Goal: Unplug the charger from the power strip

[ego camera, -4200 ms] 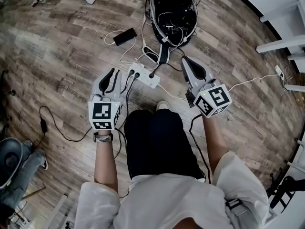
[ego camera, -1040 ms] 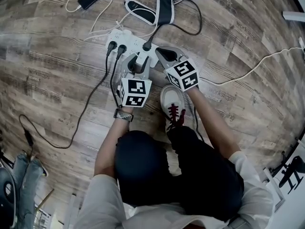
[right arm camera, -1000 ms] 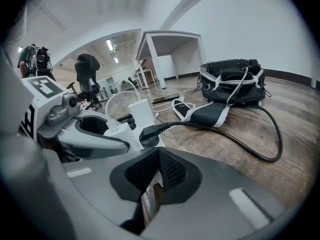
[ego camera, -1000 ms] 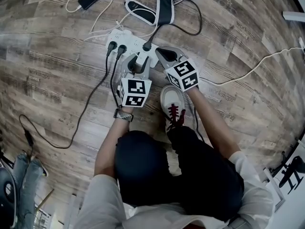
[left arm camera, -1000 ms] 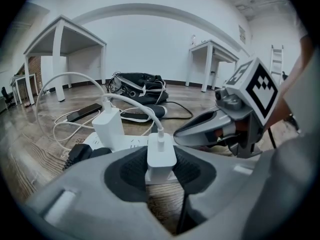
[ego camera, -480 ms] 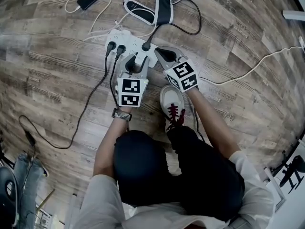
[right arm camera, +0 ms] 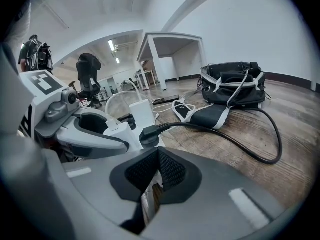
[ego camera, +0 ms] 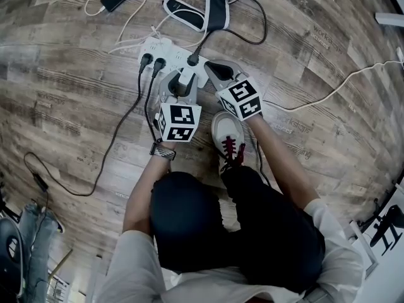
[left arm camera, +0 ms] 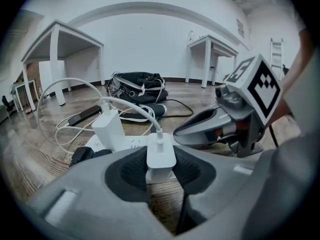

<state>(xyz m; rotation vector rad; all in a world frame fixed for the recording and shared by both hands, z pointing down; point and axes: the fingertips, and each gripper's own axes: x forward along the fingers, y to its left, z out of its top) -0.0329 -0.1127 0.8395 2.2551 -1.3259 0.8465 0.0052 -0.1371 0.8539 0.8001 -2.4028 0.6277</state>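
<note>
My left claw (left arm camera: 160, 170) is clamped narrow on the white charger (left arm camera: 161, 151), its dark pads pressed to the charger's two flat sides. The charger sits right at the tip of this claw, dead centre. Its base appears to be seated on the white power strip (left arm camera: 127, 143), which lies across in front of the claw from left to right. My right claw (right arm camera: 157, 159) comes in from the right with its pads brought together and nothing between them. Its tip is low at the near end of the strip, just beside a black plug (right arm camera: 148, 134); I cannot tell whether it actually presses on the strip. As I judge it, the task is about half done. The grip is made, but the charger is not yet out of its socket, so the pull itself is left, and then carrying it clear. The charger stands upright, its long axis vertical. Its prongs must point down into the strip (they are hidden), and its top faces up. From that top a white cable (left arm camera: 130, 109) rises, then arcs away to the left, past a second white adapter (left arm camera: 108, 129) farther along the strip.
</note>
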